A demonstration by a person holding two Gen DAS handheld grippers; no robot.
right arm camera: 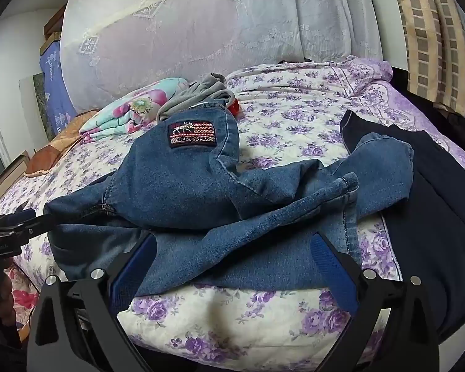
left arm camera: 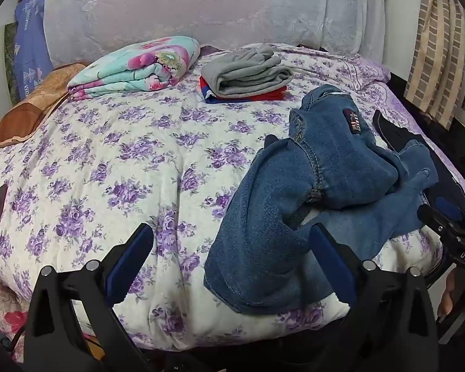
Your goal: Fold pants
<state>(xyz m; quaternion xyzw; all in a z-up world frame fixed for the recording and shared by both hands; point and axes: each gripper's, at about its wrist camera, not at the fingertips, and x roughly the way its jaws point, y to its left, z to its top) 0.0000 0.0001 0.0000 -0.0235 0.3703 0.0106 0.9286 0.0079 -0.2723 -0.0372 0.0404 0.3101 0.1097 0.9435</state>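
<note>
A bed spread with a white quilt printed in purple flowers (left arm camera: 124, 161) fills both views, a pale embroidered cover draped over the headboard behind it. Near the quilt's front edge, toward its right side, lies a crumpled pair of blue denim jeans (right arm camera: 201, 186), the waistband patch turned up and the legs bunched and crossed over one another; one leg trails to the front edge. A dark navy garment (right arm camera: 418, 186) lies along the right edge, just beside the jeans and partly under them. Toward the head of the bed sit a folded floral blanket in turquoise and pink (left arm camera: 136, 68) and a folded grey garment on a red one (left arm camera: 248, 74).

The left gripper (left arm camera: 232, 257) hangs above the front edge with its jaws spread wide, nothing between them (one finger overlaps the trailing leg in view, though contact cannot be told). The right gripper (right arm camera: 232, 263) is likewise wide open and empty, the denim in front of it.

The denim looks thick, soft and fairly heavy, likely to sag rather than slip. The waistband corners or the leg hems seem the soundest places to pinch for spreading it flat.
</note>
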